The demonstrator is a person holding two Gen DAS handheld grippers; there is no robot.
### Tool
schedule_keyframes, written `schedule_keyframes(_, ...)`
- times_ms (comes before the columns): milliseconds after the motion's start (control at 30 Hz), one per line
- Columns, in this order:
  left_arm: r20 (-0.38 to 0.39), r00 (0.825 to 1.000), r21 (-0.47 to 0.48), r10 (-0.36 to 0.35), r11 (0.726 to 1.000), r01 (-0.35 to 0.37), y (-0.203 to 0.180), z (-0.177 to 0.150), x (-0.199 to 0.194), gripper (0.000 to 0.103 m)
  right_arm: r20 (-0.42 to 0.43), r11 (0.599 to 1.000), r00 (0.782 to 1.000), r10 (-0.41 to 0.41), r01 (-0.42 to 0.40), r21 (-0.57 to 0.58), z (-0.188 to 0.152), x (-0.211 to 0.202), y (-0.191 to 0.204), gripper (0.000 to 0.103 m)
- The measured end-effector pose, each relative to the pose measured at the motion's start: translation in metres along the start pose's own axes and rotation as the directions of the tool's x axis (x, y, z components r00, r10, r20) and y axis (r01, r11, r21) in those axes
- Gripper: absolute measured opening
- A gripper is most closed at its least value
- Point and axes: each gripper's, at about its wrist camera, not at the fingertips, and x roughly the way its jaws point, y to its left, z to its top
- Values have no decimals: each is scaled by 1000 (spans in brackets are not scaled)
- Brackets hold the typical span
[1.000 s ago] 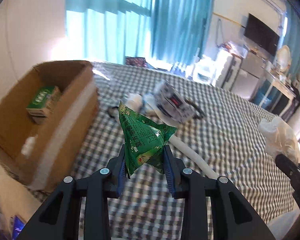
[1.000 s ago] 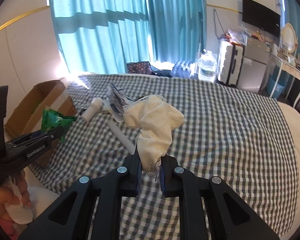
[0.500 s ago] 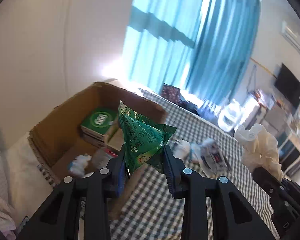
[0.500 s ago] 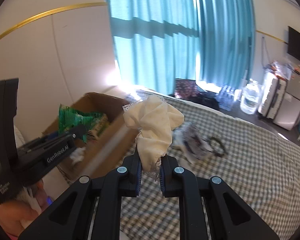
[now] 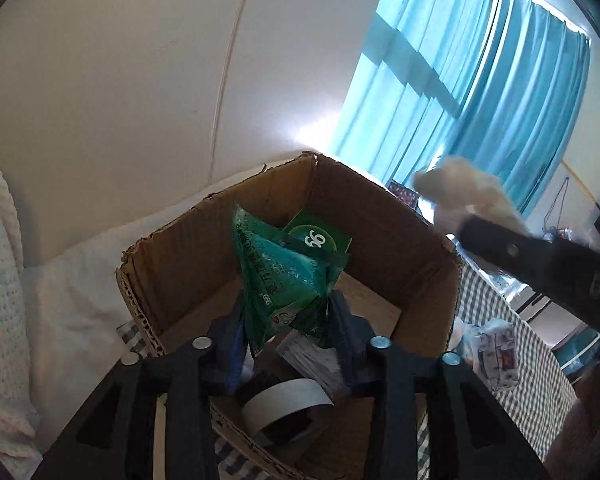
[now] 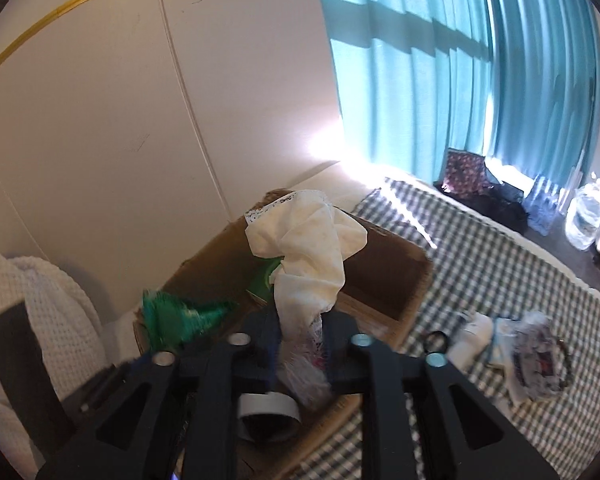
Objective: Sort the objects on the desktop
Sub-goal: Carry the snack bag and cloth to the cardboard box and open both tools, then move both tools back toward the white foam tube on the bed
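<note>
You're releasing over the box [image 5: 172, 248] — left gripper [image 5: 288, 322] opening off the crinkly, light packet [image 5: 276, 276]; right gripper [image 6: 300, 330] opening off the limp cloth [image 6: 312, 252], packet at its 9 o'clock.

Cardboard box [image 5: 384, 248] at bed's [image 6: 500, 264] corner, against wall. In box: tape roll [image 5: 284, 404] at near side, carton [image 5: 316, 236] toward far wall. Snack packet [image 5: 278, 276] between left claw [image 5: 288, 344] jaws above box. Cloth [image 6: 308, 256] between right claw [image 6: 300, 354] jaws, over box. Small items [image 6: 512, 352] on bed right of box. Blanket [image 6: 40, 300] left of box.
</note>
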Motion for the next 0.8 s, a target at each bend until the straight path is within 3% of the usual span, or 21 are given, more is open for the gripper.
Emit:
schedule_keyframes(33,-13,1000,6,-6,1000,6,-1,0,1,74,3,1000,1000,-26,26,15,3,4,0,67)
schedule_keyframes(67,-18,1000,14,-7,1000,7,-1,0,2,75,21,998,998,-56,55,27,3,1,-2,78)
schedule_keyframes(133,-23,1000,36,-4,999,5,-6,-1,2,79,71,996,994,-85,82,43,1,-10,-6,78)
schedule_keyframes(300,-45,999,98,-21,995,25,-38,-10,-10,87,97,987,983,-155,150,58,-13,-40,-31,78)
schedule_keyframes(467,-42,996,193,-76,978,82,-80,-22,-27,95,126,958,951,-283,274,81,-47,-101,-75,78)
schedule_keyframes(667,-99,984,311,-148,935,172,-143,-61,-35,101,68,914,921,-384,369,169,-107,-151,-139,78)
schedule_keyframes(800,-208,963,365,-171,900,238,-182,-101,-14,101,24,902,927,-373,356,244,-153,-169,-177,77)
